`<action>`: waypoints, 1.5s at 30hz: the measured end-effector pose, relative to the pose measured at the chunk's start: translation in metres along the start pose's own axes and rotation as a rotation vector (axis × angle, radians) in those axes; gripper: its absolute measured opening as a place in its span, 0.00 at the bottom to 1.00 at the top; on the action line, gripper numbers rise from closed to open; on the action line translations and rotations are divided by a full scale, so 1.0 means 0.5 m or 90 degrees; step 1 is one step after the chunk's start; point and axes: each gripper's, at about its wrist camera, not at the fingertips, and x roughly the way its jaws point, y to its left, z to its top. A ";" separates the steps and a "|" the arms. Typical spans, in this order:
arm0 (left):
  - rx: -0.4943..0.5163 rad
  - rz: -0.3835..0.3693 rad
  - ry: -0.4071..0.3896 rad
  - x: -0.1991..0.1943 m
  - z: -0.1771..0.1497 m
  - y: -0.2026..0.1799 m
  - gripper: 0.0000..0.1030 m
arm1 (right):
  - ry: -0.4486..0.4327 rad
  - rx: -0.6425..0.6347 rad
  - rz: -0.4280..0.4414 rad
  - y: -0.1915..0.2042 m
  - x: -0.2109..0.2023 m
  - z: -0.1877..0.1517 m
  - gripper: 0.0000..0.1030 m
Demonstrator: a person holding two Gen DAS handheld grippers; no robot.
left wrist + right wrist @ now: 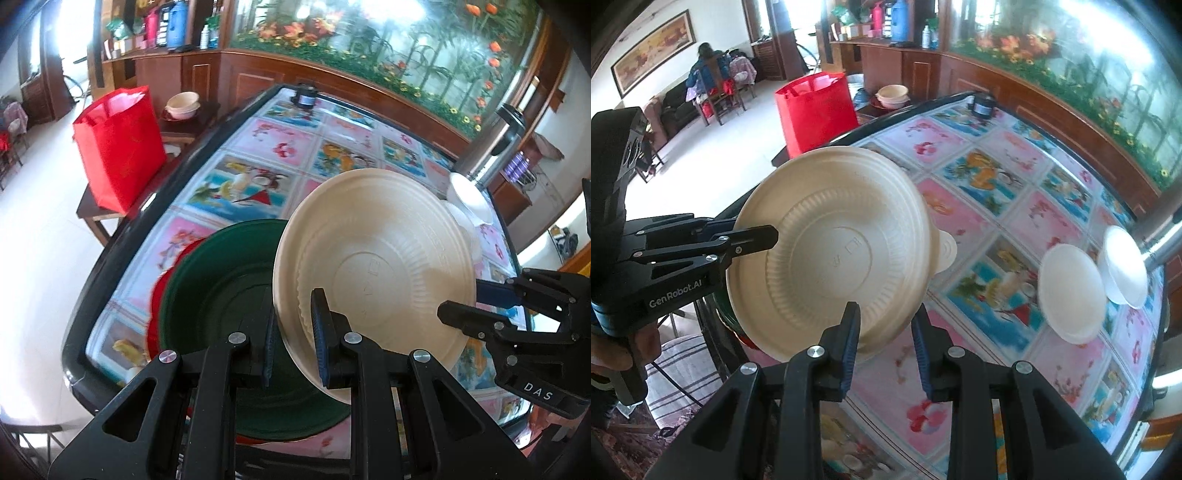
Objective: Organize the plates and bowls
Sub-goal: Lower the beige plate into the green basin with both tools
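In the left wrist view, the left hand-held gripper [293,334] is clamping the near rim of a cream bowl [373,266], holding it tilted above a green plate [221,295] that is lying on a red plate [157,295] on the desk [258,147]. The right hand-held gripper [465,301] is reaching in from the right at the bowl's far rim. Two white bowls [471,201] are sitting behind, and a red bag [118,147] is standing beyond the desk.

In the right wrist view, the right hand-held gripper [886,341] is standing with its jaws apart at the bowl's [831,251] lower edge; whether the pads are touching the rim, I cannot tell. The left hand-held gripper [768,234] is pinching the bowl's left rim. Two white bowls [1071,288] are resting upside down on the patterned desk [979,192].
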 end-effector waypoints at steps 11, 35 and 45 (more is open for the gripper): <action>-0.041 0.020 0.019 0.023 -0.022 0.077 0.17 | 0.034 -0.029 0.026 0.055 0.065 0.023 0.34; -0.031 0.035 0.038 0.041 -0.057 0.104 0.17 | 0.053 -0.049 0.047 0.090 0.089 0.016 0.40; -0.011 0.065 0.027 0.047 -0.060 0.092 0.17 | 0.037 -0.034 0.042 0.079 0.075 0.010 0.43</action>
